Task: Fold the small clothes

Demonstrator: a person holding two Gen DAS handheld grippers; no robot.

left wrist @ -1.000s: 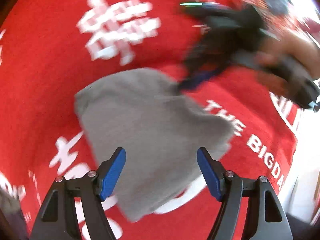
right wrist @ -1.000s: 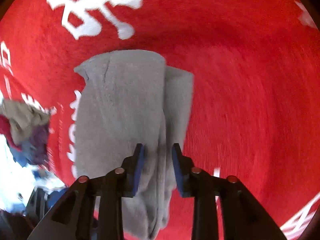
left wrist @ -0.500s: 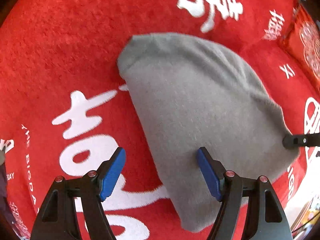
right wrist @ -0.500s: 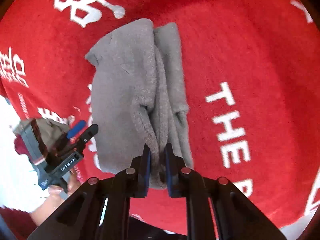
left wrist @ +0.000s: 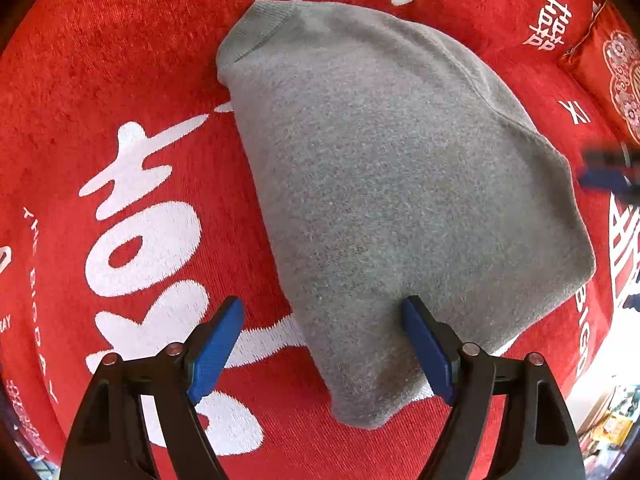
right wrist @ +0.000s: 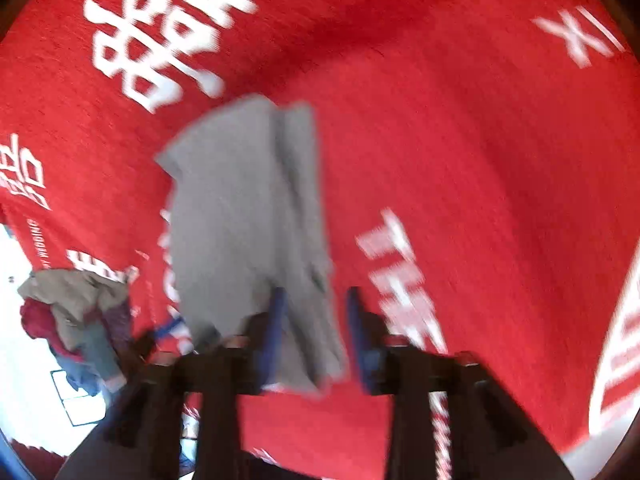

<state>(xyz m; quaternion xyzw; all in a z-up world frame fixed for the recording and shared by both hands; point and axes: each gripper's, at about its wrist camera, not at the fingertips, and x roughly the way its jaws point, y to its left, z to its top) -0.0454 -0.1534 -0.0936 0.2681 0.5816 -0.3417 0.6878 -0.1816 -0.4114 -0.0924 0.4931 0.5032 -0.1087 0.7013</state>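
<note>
one grey garment (left wrist: 392, 184) folded flat on red cloth (left wrist: 120, 60), left tongs (left wrist: 324, 344) wide and opening, straddling its near edge, gripping nothing, right tongs (right wrist: 316, 336) opening, fabric edge between pads, one clothes pile (right wrist: 76, 312) aside

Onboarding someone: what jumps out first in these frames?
A folded grey knit garment lies mid-frame on a bright red cloth with bold white lettering. The left gripper, blue-padded, hangs open over its near edge; the right gripper is opening around its other end.
</note>
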